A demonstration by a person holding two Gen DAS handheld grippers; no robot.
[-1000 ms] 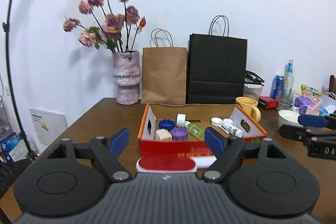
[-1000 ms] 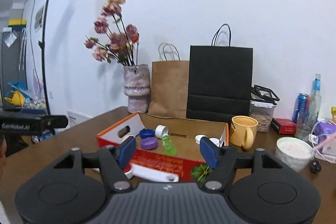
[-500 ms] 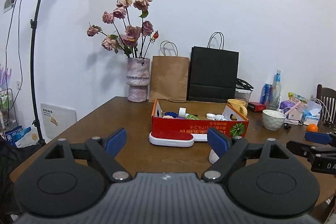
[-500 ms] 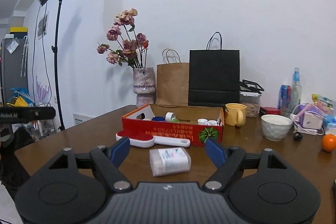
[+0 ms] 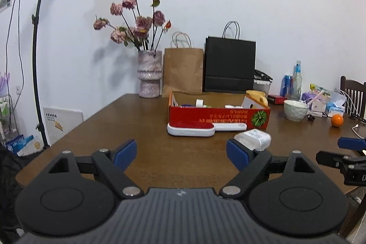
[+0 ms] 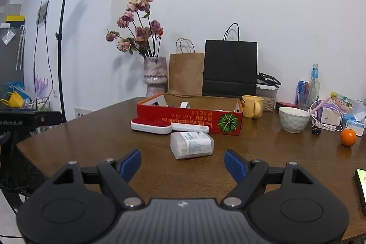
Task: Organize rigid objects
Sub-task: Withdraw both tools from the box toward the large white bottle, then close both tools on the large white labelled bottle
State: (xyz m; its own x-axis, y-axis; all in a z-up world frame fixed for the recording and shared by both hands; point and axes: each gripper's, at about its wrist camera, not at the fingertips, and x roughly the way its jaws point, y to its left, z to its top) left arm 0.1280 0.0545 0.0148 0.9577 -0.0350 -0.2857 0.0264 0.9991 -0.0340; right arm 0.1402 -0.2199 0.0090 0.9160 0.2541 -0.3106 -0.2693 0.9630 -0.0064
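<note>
Brown wood table [image 6: 263,152] fills both views, its near-left corner and left edge visible, with bare surface between the hand-held grippers and the things ahead. A red box [image 6: 189,121], open on top, sits mid-table with small items inside; they are too small to name. Just in front of it, touching or nearly touching its front wall, lies a white brush [image 6: 152,126] with a red pad, handle pointing right. Nearer the camera lies a white tub [image 6: 191,144] on its side, with a printed label, apart from the box. The right hand-held gripper [image 6: 183,164] has its blue fingers spread wide, holding nothing; the tub lies just ahead, between the lines of its fingers. The left hand-held gripper [image 5: 181,152] is also spread and empty, with the tub [image 5: 252,138] just beyond its right fingertip and the brush [image 5: 191,128] farther ahead. To the right stand a mug [image 6: 251,105], a bowl [image 6: 294,119] and an orange [image 6: 347,137].
</note>
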